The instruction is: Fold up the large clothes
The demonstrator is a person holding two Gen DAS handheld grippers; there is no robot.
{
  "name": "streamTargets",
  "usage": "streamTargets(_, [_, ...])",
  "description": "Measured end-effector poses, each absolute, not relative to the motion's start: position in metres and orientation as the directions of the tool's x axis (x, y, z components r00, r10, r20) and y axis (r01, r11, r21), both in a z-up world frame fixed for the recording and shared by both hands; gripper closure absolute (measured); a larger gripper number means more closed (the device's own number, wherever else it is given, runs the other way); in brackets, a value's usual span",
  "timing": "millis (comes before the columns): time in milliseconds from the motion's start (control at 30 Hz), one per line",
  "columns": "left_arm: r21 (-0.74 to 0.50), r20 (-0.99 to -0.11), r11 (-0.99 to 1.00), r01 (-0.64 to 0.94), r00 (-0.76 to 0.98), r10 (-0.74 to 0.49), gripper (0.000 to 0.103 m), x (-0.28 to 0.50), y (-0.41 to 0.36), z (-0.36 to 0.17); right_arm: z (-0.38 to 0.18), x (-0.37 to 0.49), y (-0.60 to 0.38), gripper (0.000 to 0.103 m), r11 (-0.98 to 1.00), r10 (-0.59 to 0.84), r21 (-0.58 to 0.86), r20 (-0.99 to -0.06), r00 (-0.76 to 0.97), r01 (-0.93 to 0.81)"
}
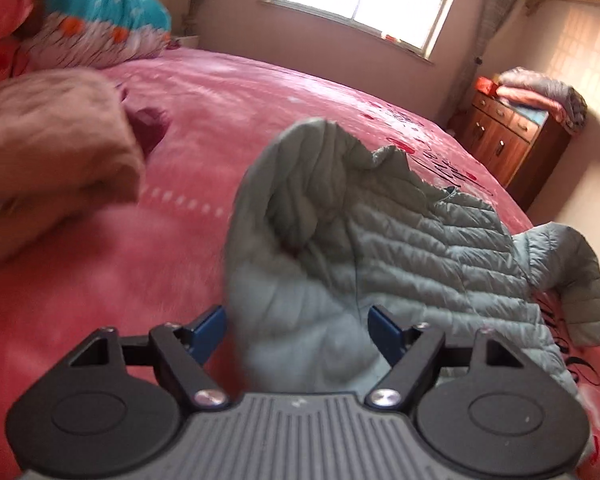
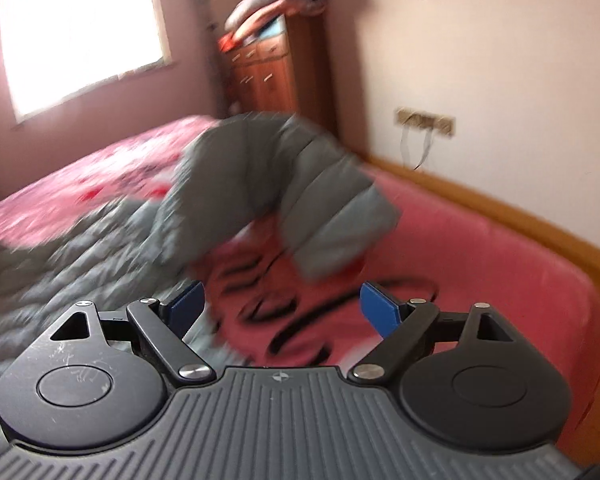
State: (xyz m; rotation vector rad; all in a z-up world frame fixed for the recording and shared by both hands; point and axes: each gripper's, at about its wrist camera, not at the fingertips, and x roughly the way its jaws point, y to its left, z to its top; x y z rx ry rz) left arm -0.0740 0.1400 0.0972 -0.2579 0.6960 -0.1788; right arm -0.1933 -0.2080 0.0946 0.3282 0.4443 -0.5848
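A grey-green puffer jacket [image 1: 400,248] lies rumpled mid-frame on the pink bedspread [image 1: 148,280]; the left gripper [image 1: 298,332] and right gripper [image 2: 280,312] both gape, holding nothing. Flattening each sleeve before creasing would likely help

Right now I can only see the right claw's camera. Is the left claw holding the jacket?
Observer: No. The left claw is open. A puffy bunch of the jacket sits between its fingers, not pinched.
Child: What else is on the bed over there?
Observer: A fuzzy tan cloth lies bunched up on the pink bed, to the left of the jacket and not touching it.
Child: Anything further back?
Observer: A teal and white heap of bedding is piled at the far corner.
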Motion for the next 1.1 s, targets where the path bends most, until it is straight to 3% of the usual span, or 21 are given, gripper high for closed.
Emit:
streamTargets(267, [-0.315, -0.661, 0.948, 0.039, 0.708, -0.249, 0.025, -0.094, 0.134, 0.066, 0.087, -0.206, -0.165, 0.0, 0.877, -0.355, 0.076, -0.564, 0.746, 0.475])
streamTargets(333, [-0.313, -0.675, 0.949, 0.044, 0.693, -0.255, 0.031, -0.094, 0.128, 0.061, 0.086, -0.216, -0.151, 0.0, 0.892, -0.343, 0.055, -0.562, 0.752, 0.448])
streamTargets(400, [-0.32, -0.675, 0.944, 0.079, 0.68, -0.285, 0.053, -0.094, 0.12, 0.057, 0.086, -0.218, -0.146, 0.0, 0.9, -0.352, 0.022, -0.555, 0.754, 0.436])
streamTargets(533, [-0.303, -0.675, 0.95, 0.078, 0.686, -0.272, 0.069, -0.089, 0.109, 0.05, 0.089, -0.237, -0.14, 0.0, 0.897, -0.36, 0.023, -0.542, 0.759, 0.442])
streamTargets(600, [-0.294, -0.674, 0.953, 0.075, 0.691, -0.263, 0.093, -0.089, 0.111, 0.051, 0.091, -0.248, -0.141, 0.0, 0.887, -0.366, 0.041, -0.546, 0.753, 0.461])
streamTargets(900, [-0.345, -0.564, 0.938, 0.014, 0.796, -0.22, 0.099, -0.082, 0.162, 0.103, 0.087, -0.255, -0.141, 0.0, 0.863, -0.366, 0.084, -0.574, 0.732, 0.498])
streamTargets(1100, [-0.332, -0.514, 0.937, -0.109, 0.854, -0.083, 0.099, -0.043, 0.224, 0.142, 0.083, -0.251, -0.127, 0.0, 0.888, -0.363, 0.019, -0.587, 0.724, 0.46])
